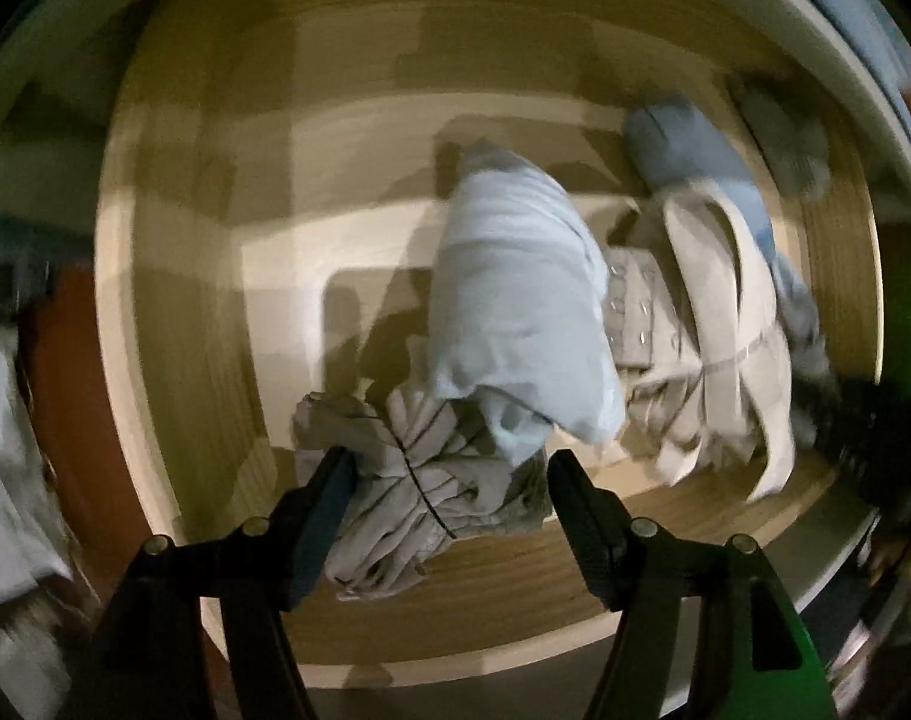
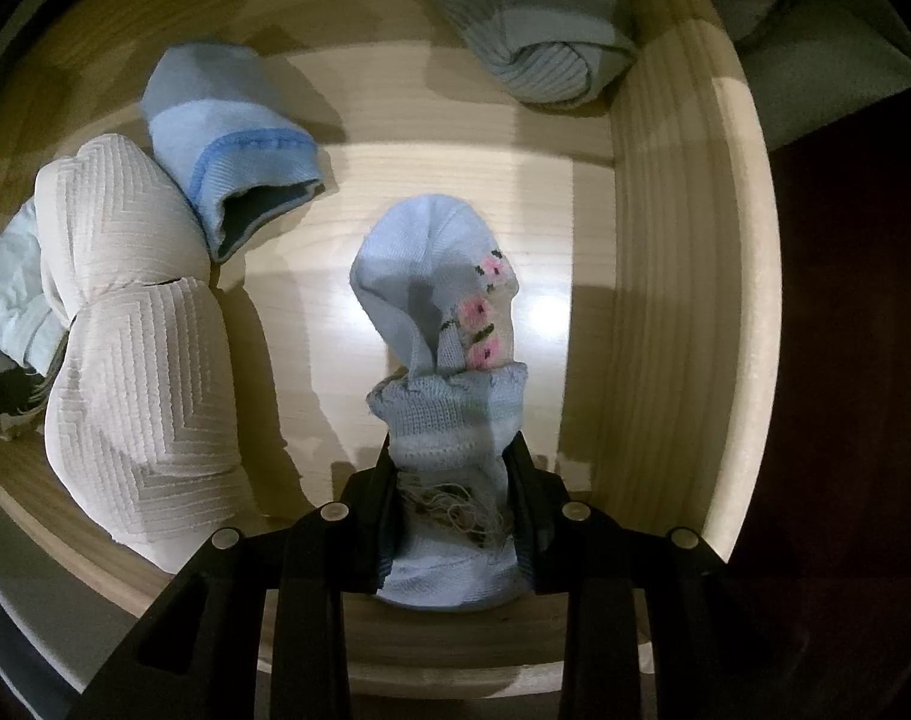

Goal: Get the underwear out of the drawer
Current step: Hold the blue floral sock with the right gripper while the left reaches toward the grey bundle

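Grey bundle (image 1: 419, 492) between wide left claw (image 1: 449, 516) (untouched), inside drawer (image 1: 515, 636).

In the drawer (image 2: 665, 276) a sock (image 2: 449, 324) lay mid-floor, a bra (image 2: 137, 336) to its left. A second sock (image 2: 227, 138) lay behind the bra, touching it, and a third (image 2: 539, 30) in the far right corner.

Dim room; warm light pools on the drawer (image 2: 575, 192) floor with a small glare patch. Left view motion-blurred, right sharp; fisheye edges bend dark.
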A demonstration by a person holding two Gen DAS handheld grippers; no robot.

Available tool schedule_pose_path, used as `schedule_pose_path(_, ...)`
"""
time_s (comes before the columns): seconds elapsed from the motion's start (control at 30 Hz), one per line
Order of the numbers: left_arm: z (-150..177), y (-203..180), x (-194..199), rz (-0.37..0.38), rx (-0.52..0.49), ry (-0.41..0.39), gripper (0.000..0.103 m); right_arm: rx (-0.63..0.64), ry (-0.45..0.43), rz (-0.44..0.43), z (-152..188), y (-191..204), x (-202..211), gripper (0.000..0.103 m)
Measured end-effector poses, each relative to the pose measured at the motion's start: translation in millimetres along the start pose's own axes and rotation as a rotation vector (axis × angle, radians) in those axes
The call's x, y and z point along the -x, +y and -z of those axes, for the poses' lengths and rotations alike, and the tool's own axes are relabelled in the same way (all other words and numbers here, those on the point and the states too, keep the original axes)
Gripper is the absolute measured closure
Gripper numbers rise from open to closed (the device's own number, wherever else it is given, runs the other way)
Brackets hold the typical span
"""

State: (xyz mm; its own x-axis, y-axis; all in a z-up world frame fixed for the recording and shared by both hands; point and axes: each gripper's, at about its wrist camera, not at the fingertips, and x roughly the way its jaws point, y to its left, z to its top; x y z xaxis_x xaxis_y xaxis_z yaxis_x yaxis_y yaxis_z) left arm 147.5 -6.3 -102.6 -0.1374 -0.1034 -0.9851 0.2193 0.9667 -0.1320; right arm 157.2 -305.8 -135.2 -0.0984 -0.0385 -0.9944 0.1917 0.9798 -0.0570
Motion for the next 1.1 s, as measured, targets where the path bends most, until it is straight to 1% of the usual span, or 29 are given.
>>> schedule_pose_path(0.07,0,13,2,0.062,0.122,-0.014,0.034,0.0,-0.001,-0.003,0,-1,1,0.074)
schedule_pose_path(0.13,2,23,4,0.104,0.189,-0.03,0.034,-0.001,-0.003,-0.007,0,-2,1,0.074)
schedule_pose_path(0.17,3,25,4,0.109,0.192,-0.036,0.034,0.0,-0.003,-0.009,0,-3,1,0.074)
schedule_pose_path(0.27,8,24,7,0.101,0.14,-0.046,0.034,0.003,-0.005,-0.011,0,-4,1,0.074)
schedule_pose_path(0.4,15,9,17,0.056,0.037,-0.038,0.034,0.001,-0.005,-0.015,-1,-4,3,0.074)
schedule_pose_path(0.57,15,-13,26,-0.018,-0.142,-0.025,0.034,0.0,-0.005,-0.017,-1,-4,3,0.074)
schedule_pose_path(0.63,14,-25,23,-0.066,-0.237,-0.027,0.034,0.001,-0.006,-0.016,-1,-4,3,0.074)
schedule_pose_path(0.67,11,-22,22,-0.085,-0.267,-0.021,0.034,0.002,-0.005,-0.016,-2,-4,3,0.074)
schedule_pose_path(0.73,10,-21,19,-0.084,-0.316,0.001,0.034,0.001,-0.006,-0.012,-2,-4,4,0.074)
schedule_pose_path(0.83,9,-22,9,-0.063,-0.338,0.022,0.034,0.0,-0.005,-0.006,-2,-4,4,0.074)
schedule_pose_path(0.93,5,-15,-2,-0.035,-0.327,0.039,0.034,-0.002,-0.005,-0.002,-3,-3,5,0.074)
schedule_pose_path(1.07,-7,1,-1,-0.023,-0.318,0.029,0.031,-0.004,-0.004,0.008,-3,-1,5,0.074)
schedule_pose_path(1.1,-9,-2,-3,-0.024,-0.319,0.028,0.03,-0.005,-0.004,0.01,-3,0,4,0.074)
